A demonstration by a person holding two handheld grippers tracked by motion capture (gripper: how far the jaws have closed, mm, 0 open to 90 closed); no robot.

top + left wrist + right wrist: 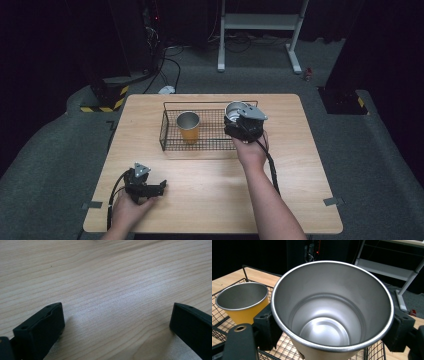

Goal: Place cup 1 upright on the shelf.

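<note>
On the light wooden table I have the black wire basket set toward the far edge, with the yellow metal cup standing upright and empty inside it. My right gripper is clamped on the sides of the empty silver steel cup, holding it upright above the basket's right end, I judge so it can go in beside the yellow one. My left gripper rests wide open and empty on the near left of the table, out of the way.

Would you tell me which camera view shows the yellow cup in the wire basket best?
The high view: the yellow cup stands whole and upright in the wire basket, left of the right gripper. The right gripper view crops it behind the held steel cup. The left gripper view faces tabletop.
</note>
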